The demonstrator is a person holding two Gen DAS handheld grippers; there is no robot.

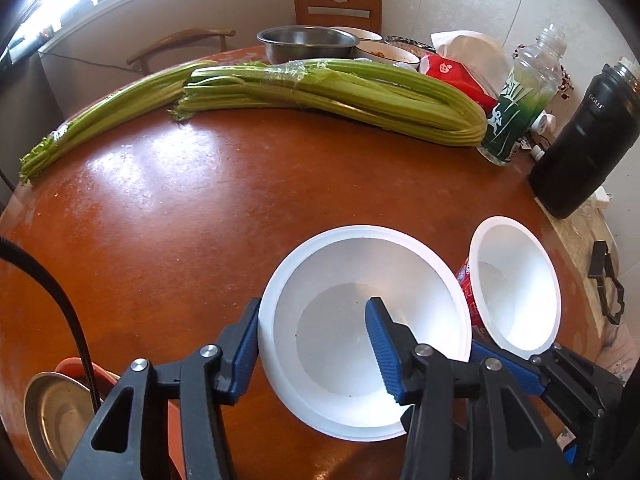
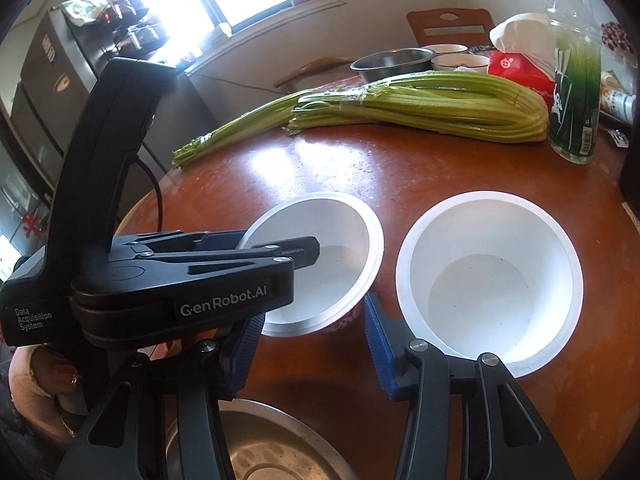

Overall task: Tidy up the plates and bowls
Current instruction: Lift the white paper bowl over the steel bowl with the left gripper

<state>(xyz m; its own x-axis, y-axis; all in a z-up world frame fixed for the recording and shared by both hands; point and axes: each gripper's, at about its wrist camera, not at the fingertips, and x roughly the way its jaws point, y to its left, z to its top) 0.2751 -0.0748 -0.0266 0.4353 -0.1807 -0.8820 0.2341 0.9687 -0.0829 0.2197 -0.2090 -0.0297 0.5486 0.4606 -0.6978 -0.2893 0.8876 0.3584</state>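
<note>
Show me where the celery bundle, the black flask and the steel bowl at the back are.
celery bundle (image 1: 340, 92), left wrist view, middle of the stalks.
black flask (image 1: 588, 140), left wrist view, its body.
steel bowl (image 1: 308, 42), left wrist view, inner wall below the rim.

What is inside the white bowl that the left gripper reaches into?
One blue finger of the left gripper stands inside the white bowl; the other is outside its rim. Otherwise the bowl looks empty, but the finger covers part of the bottom.
</note>
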